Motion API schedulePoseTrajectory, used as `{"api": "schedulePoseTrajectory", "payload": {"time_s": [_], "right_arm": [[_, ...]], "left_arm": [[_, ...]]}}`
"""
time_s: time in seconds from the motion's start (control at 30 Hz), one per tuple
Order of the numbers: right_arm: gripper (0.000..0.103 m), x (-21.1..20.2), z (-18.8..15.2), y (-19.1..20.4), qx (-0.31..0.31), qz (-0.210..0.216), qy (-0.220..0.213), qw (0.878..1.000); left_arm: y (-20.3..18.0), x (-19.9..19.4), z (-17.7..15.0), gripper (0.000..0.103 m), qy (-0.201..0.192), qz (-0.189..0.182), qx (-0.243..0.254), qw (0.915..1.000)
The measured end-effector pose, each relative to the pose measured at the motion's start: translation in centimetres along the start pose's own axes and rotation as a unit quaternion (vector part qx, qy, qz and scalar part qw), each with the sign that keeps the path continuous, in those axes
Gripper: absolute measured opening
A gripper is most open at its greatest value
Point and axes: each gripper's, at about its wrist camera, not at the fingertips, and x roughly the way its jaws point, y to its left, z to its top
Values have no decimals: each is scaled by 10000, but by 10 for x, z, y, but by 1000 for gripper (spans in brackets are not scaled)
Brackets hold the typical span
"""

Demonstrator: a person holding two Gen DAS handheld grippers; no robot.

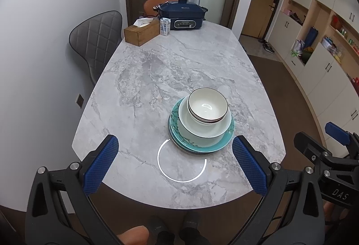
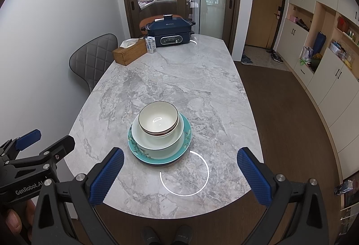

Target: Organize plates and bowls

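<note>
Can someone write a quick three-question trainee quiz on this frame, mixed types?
1. True or false: the left gripper is shut on the teal plate.
2. Multiple choice: what sits at the very top of the stack? A) the teal plate B) a dark-rimmed white bowl C) the tissue box
3. Fill in: at the far end of the marble table, the small carton stands between the tissue box and the ____.

Key
1. False; both it and the right gripper are open and hold nothing.
2. B
3. Dark blue electric cooker
</note>
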Motion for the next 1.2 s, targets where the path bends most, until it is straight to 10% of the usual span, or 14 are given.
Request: {"api": "schedulePoseTrajectory", "payload": {"time_s": [1.2], "right_arm": [[103, 3, -2, -1, -10, 18, 32, 10000]], "left_arm": [[3, 2, 1, 102, 73, -53, 115, 9999]]}}
